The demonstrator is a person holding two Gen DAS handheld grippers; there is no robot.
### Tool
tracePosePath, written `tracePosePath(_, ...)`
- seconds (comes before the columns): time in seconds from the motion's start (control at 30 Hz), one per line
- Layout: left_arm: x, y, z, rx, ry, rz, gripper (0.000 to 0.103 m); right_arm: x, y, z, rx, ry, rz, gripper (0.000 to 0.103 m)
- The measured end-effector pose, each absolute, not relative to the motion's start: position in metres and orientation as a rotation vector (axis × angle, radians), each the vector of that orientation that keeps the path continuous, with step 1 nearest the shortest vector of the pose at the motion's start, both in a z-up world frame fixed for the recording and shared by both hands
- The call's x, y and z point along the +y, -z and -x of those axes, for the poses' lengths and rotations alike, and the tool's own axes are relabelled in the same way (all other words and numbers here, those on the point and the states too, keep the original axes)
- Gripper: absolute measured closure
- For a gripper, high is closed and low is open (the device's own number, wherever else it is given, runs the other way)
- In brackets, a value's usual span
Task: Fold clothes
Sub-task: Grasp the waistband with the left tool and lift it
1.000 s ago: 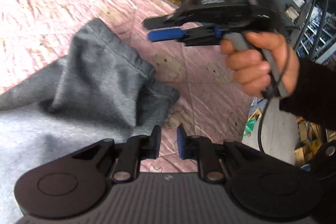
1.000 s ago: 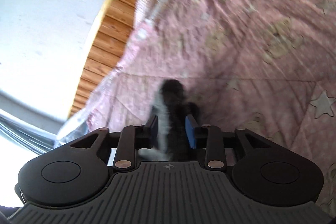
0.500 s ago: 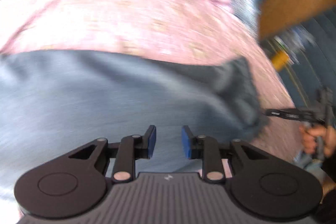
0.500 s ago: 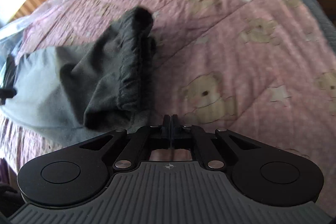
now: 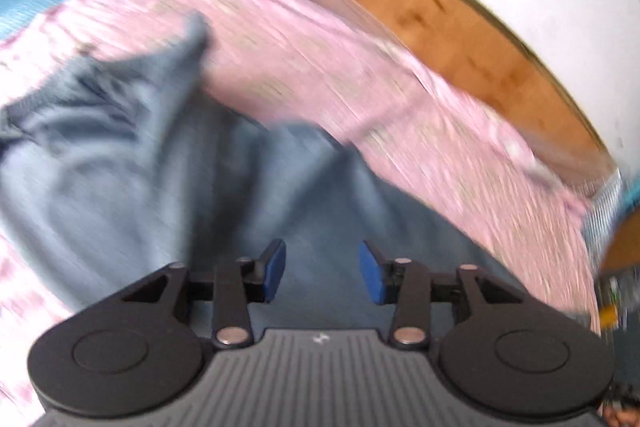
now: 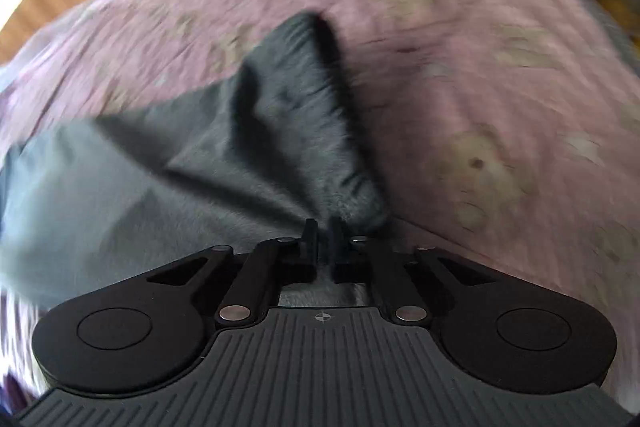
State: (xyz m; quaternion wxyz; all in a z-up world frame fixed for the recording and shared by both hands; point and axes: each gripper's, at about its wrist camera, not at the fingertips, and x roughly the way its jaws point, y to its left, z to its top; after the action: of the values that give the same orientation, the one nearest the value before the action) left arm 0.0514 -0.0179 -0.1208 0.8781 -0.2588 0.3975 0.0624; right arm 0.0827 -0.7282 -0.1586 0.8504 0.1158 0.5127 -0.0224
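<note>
Fold in progress: right tool carries a garment edge while the left tool hangs released above the cloth.

The left tool [image 5: 322, 271] is released, its blue pads spread with only grey fabric visible between them, and nothing is gripped; it points down and forward over the grey garment [image 5: 168, 163], which lies spread on the pink quilt [image 5: 360, 67] of the bed. Before the fold lands, the left tool should press or pin the body of the garment so the fold line holds. The right tool [image 6: 322, 227] is clenched on a gathered edge of the grey garment [image 6: 280, 131], the fabric fanning out from the pads in taut creases toward a dark hemmed end. Judged best practice: carry the edge low and flat, aligned with the opposite edge, and release only once it rests on the cloth. Both views are motion-blurred.
</note>
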Motion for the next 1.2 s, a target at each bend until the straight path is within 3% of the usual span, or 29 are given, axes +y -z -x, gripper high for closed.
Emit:
tracePosePath(0.07, 0.035, 0.123, -0.058, 0.79, -0.175, 0.574, 0.05, -0.707, 0.132, -0.07, 1.018, 0.179, -0.219, 0.077)
tracePosePath(0.2, 0.11, 0.129, -0.105, 0.755, -0.149, 0.611, 0.048, -0.635, 0.105, -0.062, 0.981, 0.25, -0.273, 0.064)
tracePosePath(0.23, 0.116, 0.13, -0.124, 0.763, -0.128, 0.599, 0.046, -0.612, 0.103, -0.063, 0.984, 0.235, -0.266, 0.057)
tracePosePath(0.33, 0.108, 0.14, -0.177, 0.848, -0.115, 0.524, 0.042, -0.535, 0.096, -0.062, 0.983, 0.185, -0.197, 0.055)
tracePosePath(0.4, 0.094, 0.15, -0.204, 0.889, -0.133, 0.443, 0.04, -0.493, 0.092, -0.051, 0.973, 0.139, -0.2, 0.048)
tracePosePath(0.43, 0.089, 0.157, -0.214, 0.899, -0.133, 0.411, 0.043, -0.477, 0.092, -0.046, 0.981, 0.122, -0.215, 0.047)
tracePosePath(0.5, 0.09, 0.167, -0.226, 0.926, -0.136, 0.401, 0.099, -0.448, 0.099, -0.036, 1.017, 0.096, -0.238, 0.047)
tracePosePath(0.57, 0.11, 0.156, -0.205, 0.867, -0.131, 0.481, 0.096, -0.428, 0.106, -0.027, 1.053, 0.059, -0.235, 0.048)
tracePosePath(0.7, 0.179, 0.105, -0.088, 0.734, -0.201, 0.593, 0.096, -0.405, 0.118, -0.012, 1.085, 0.045, -0.203, 0.047)
tracePosePath(0.83, 0.23, 0.169, -0.017, 0.878, -0.224, 0.787, 0.095, -0.393, 0.144, -0.017, 1.152, 0.069, -0.227, 0.048)
tracePosePath(0.9, 0.236, 0.185, -0.004, 0.852, -0.202, 0.831, 0.094, -0.378, 0.148, -0.023, 1.173, 0.039, -0.175, 0.048)
tracePosePath(1.0, 0.241, 0.189, 0.001, 0.784, -0.157, 0.902, 0.078, -0.347, 0.14, -0.043, 1.144, -0.038, -0.083, 0.048)
tracePosePath(1.07, 0.244, 0.19, 0.002, 0.75, -0.121, 0.939, 0.048, -0.315, 0.13, -0.056, 1.103, -0.136, -0.014, 0.048)
tracePosePath(1.17, 0.249, 0.187, -0.005, 0.74, -0.113, 0.968, 0.026, -0.25, 0.118, -0.069, 1.042, -0.35, 0.126, 0.045)
tracePosePath(1.2, 0.251, 0.187, -0.003, 0.753, -0.109, 0.96, 0.025, -0.225, 0.118, -0.067, 1.021, -0.436, 0.183, 0.043)
